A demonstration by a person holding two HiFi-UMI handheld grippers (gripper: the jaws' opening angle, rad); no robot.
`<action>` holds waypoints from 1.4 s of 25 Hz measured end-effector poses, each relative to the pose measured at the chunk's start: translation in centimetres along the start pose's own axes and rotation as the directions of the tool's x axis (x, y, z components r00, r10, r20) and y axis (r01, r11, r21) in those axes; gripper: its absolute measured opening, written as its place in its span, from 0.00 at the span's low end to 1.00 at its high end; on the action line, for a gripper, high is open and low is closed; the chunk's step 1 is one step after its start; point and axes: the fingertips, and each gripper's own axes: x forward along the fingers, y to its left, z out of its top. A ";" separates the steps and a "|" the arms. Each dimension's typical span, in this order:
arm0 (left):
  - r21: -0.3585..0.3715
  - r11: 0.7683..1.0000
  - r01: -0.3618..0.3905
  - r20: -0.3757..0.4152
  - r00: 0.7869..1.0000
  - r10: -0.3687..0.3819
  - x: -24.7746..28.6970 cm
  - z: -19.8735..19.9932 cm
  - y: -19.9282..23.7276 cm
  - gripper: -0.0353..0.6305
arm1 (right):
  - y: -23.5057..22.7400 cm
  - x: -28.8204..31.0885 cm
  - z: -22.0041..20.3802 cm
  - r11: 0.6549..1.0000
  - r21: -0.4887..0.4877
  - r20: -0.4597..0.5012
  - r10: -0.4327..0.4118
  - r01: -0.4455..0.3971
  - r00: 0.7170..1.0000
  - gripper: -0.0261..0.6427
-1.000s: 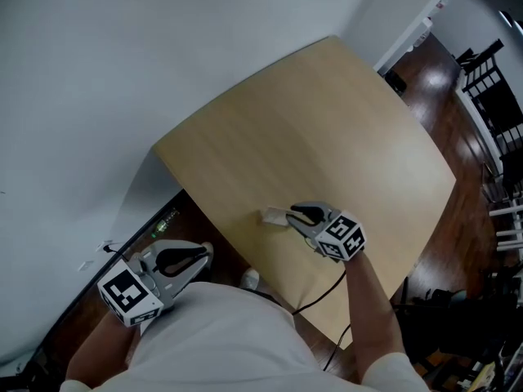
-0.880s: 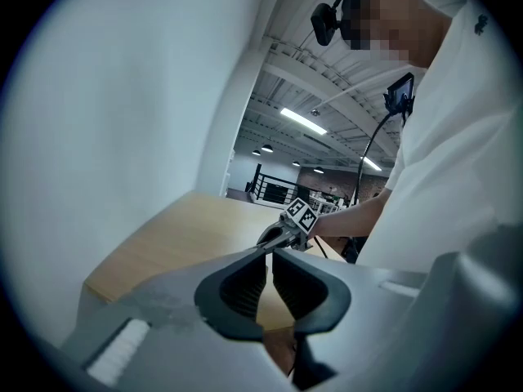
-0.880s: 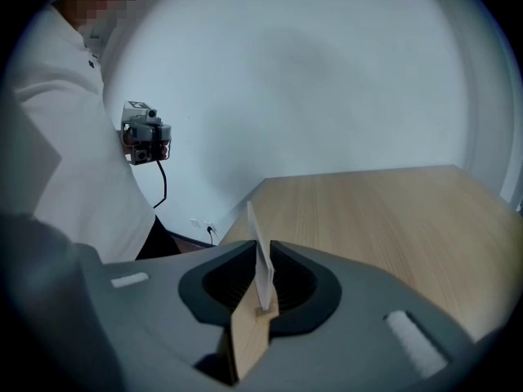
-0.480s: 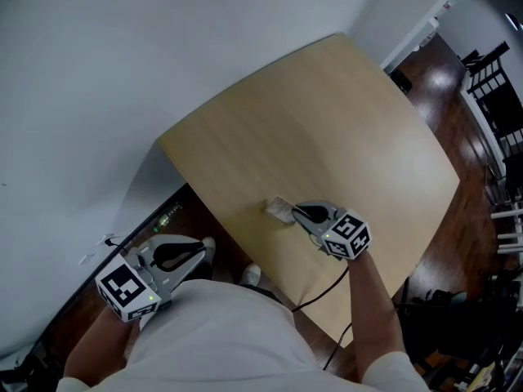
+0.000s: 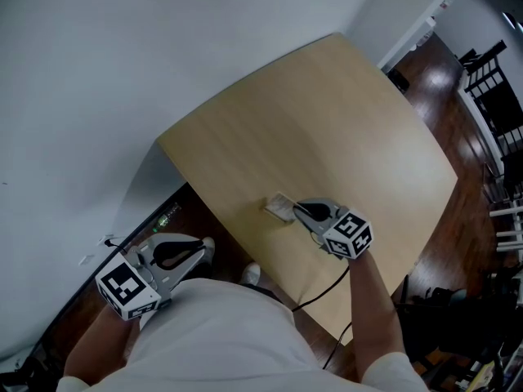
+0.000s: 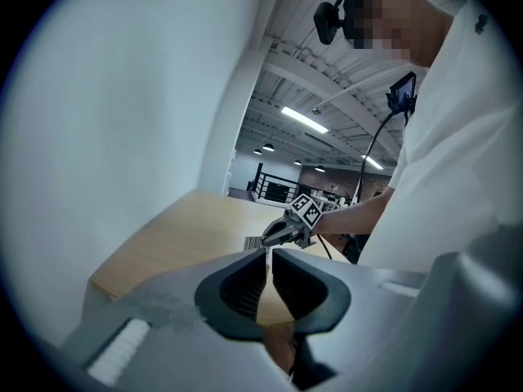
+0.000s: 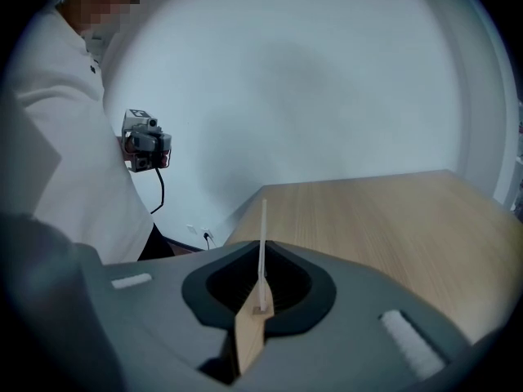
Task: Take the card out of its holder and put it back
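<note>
A thin white card holder point(image 5: 282, 208) lies near the front-left edge of the light wooden table point(image 5: 343, 137). My right gripper point(image 5: 297, 213) is shut on its near end. In the right gripper view the holder point(image 7: 262, 243) shows edge-on, pinched between the two dark pads and pointing away over the tabletop. I cannot tell the card from its holder. My left gripper point(image 5: 204, 253) hangs off the table at the lower left, over the dark floor, shut with nothing in it. From the left gripper view the right gripper point(image 6: 282, 232) and the holder point(image 6: 253, 242) are seen beyond the shut left gripper point(image 6: 268, 256).
A white wall runs along the table's far-left side. Dark wooden floor point(image 5: 458, 137) surrounds the table, with black chairs point(image 5: 498, 80) at the far right. A cable point(image 5: 323, 296) trails from the right gripper. A small camera point(image 7: 145, 149) hangs by the wall.
The right gripper's jaws have shut on the holder's end, and gripper and holder have shifted slightly to the right. The left gripper has stayed where it was.
</note>
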 end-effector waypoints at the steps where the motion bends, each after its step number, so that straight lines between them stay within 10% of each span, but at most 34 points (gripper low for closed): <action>1: 0.001 1.000 0.002 0.001 1.000 -0.002 0.0 0.0 0.0 0.10 | 0.0 -0.2 0.4 1.000 -0.002 0.004 -0.004 0.004 1.000 0.07; 17: 0.045 0.999 0.021 0.014 1.000 -0.021 1.2 0.8 -2.7 0.10 | 2.2 -7.3 5.6 0.988 -0.108 0.105 -0.097 0.109 0.990 0.07; 28: 0.022 0.999 -0.044 -0.016 0.999 0.045 2.2 -0.6 -5.4 0.09 | 6.3 -14.2 0.5 0.987 -0.067 0.151 -0.136 0.147 0.979 0.07; 35: 0.069 0.997 0.042 -0.035 0.999 -0.040 3.1 -0.3 -7.3 0.09 | 11.6 -18.3 -2.2 0.977 -0.019 0.140 -0.208 0.213 0.968 0.07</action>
